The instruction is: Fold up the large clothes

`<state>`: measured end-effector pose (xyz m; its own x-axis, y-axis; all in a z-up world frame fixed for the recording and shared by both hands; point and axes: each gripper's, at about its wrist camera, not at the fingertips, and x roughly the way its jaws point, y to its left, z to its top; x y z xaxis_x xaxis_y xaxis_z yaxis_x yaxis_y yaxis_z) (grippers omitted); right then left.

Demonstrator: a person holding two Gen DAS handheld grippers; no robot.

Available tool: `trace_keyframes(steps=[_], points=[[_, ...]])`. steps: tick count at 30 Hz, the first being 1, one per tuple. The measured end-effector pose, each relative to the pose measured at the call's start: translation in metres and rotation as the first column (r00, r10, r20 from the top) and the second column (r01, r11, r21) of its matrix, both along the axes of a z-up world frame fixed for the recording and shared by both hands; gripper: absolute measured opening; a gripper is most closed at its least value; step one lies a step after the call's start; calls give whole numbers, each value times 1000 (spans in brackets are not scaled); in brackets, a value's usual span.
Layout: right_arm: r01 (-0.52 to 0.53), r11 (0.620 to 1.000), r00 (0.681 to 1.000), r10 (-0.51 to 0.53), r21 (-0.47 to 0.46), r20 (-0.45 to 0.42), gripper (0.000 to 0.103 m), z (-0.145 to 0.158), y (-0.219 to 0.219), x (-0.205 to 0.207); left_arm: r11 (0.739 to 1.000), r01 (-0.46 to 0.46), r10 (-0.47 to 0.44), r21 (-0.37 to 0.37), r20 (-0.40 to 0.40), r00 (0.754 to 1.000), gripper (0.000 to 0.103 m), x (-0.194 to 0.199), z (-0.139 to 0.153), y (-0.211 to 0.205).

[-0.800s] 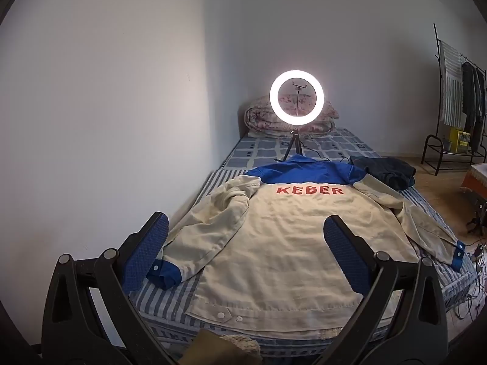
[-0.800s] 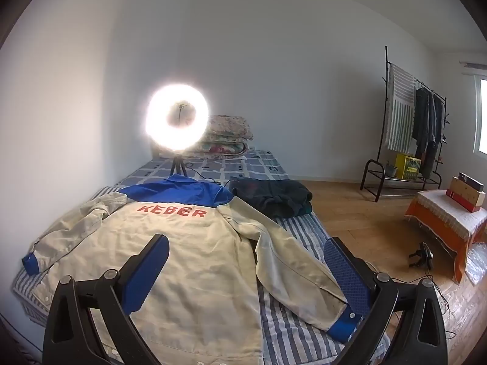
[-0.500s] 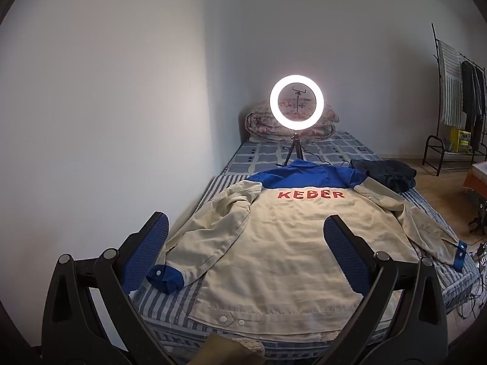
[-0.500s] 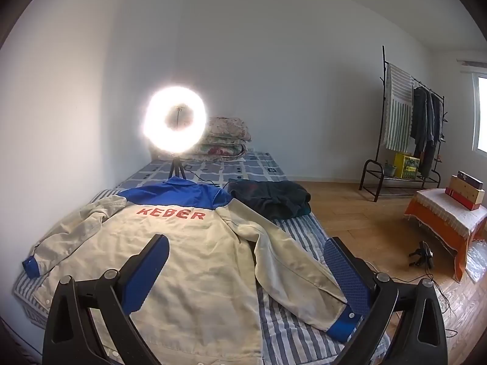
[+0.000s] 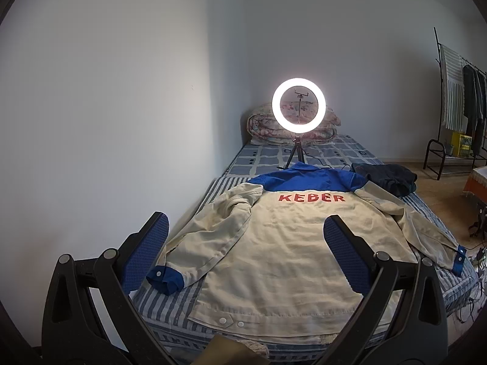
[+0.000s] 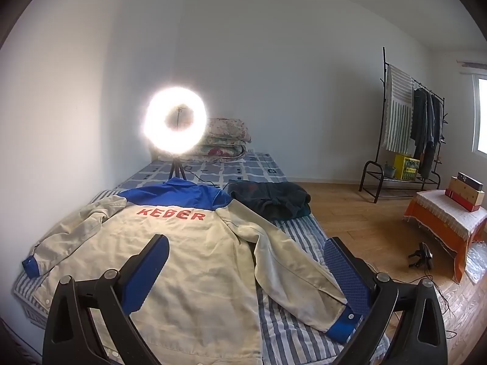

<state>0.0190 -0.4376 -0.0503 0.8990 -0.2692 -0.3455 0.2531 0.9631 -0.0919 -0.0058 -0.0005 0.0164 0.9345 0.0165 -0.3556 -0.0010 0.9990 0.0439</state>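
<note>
The cream work jacket (image 5: 274, 252) with the blue yoke and red "KEBER" lettering is lying back-up and spread flat on the striped bed (image 5: 158, 307), collar pointing toward the ring light (image 5: 299, 109) standing on its small tripod near the far end. The left gripper (image 5: 246, 248) is hovering above the hem end with its jaws spread wide and nothing between them, and the right gripper (image 6: 246, 269) is hanging released and empty over the jacket's right side. The main risks are sitting at the edges. The left sleeve (image 5: 210, 240) is already lying bunched and doubled along the wall side, so a grab at its blue cuff (image 5: 166, 278) is likely picking up two layers, or the bed cover with them, and dragging the whole jacket askew. The right sleeve (image 6: 298, 270) is trailing toward the bed's open side with its cuff (image 6: 342, 325) near the edge; a loose pinch there is risking the sleeve sliding off toward the floor. The dark folded garment (image 6: 271, 200) is resting just beside the right shoulder, and a wide sweep of that sleeve is liable to snag it. A fold carried too far toward the collar is threatening the tripod and its cable, which could topple the light.
</note>
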Motion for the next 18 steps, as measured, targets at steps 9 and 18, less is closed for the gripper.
trace_keyframes(steps=[9,18], points=[[-1,1000,1000,1,-6,2,103,6,1,-4,1000,-4,4,-3,5,1000,103,0,1,-1],[0,1000,1000,0,-9,2,103,5,1,-3,1000,-8,8,-2,18,1000,103,-1,2,-2]])
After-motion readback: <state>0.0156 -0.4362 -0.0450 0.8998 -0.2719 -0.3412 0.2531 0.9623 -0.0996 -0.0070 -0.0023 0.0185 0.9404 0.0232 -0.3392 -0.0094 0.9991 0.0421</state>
